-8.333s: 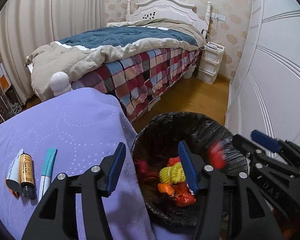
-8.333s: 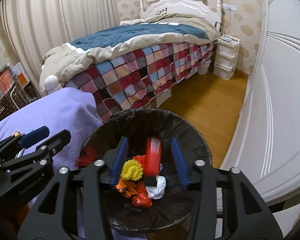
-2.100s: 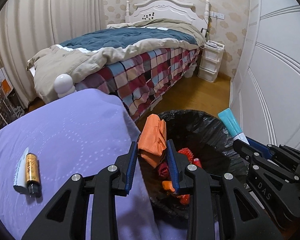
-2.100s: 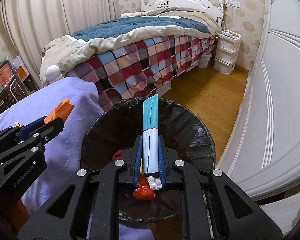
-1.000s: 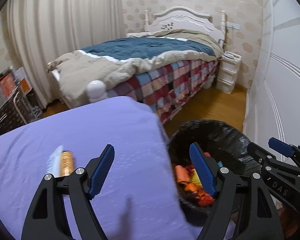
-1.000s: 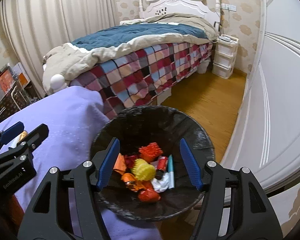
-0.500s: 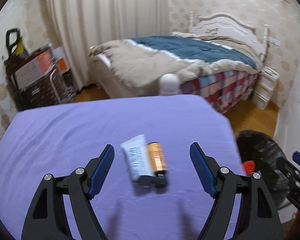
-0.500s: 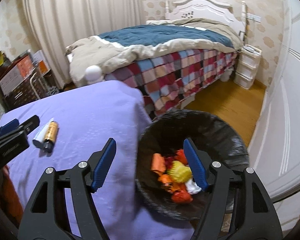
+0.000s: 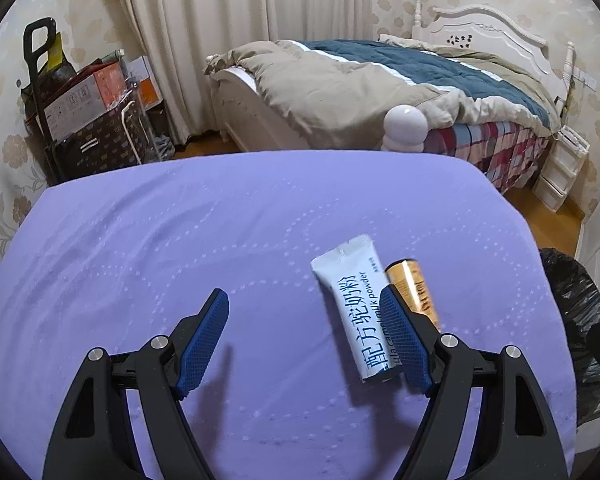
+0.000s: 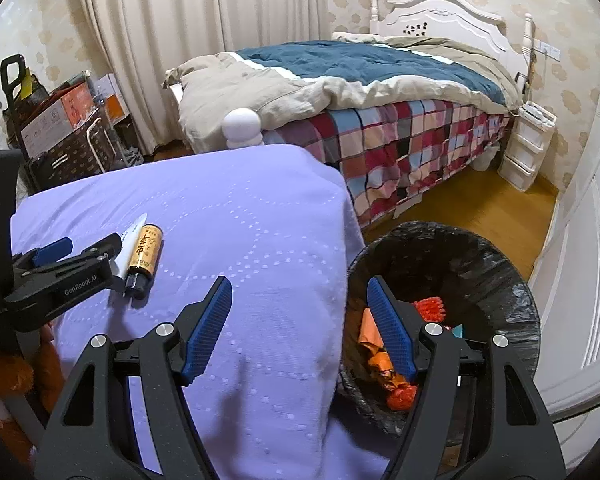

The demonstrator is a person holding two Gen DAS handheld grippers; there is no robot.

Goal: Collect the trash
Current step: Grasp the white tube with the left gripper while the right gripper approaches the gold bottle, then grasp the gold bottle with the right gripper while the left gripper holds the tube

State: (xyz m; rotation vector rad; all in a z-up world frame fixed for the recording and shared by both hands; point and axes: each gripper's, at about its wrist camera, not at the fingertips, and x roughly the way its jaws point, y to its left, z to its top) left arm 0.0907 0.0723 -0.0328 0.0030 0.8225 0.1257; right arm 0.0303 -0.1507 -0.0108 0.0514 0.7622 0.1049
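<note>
A white milk-powder sachet (image 9: 358, 304) and a gold bottle with a black cap (image 9: 414, 292) lie side by side on the purple-covered table (image 9: 180, 240). My left gripper (image 9: 304, 340) is open and empty just above the table, its right finger beside the sachet. My right gripper (image 10: 300, 320) is open and empty over the table's right edge. The black-lined trash bin (image 10: 480, 264) stands on the floor to the right and holds orange and red scraps (image 10: 384, 364). The bottle (image 10: 144, 256) and my left gripper (image 10: 76, 250) also show in the right wrist view.
A bed with a plaid cover (image 10: 400, 140) stands behind the table, with a white knob post (image 9: 405, 128) at the table's far edge. Boxes and a trolley (image 9: 88, 120) stand at the far left. White wardrobe doors (image 10: 588, 240) are at the right.
Both grippers dropped their items into the bin, opened and swung left. The left one now hovers low over the sachet and bottle; the right trails over the table edge.
</note>
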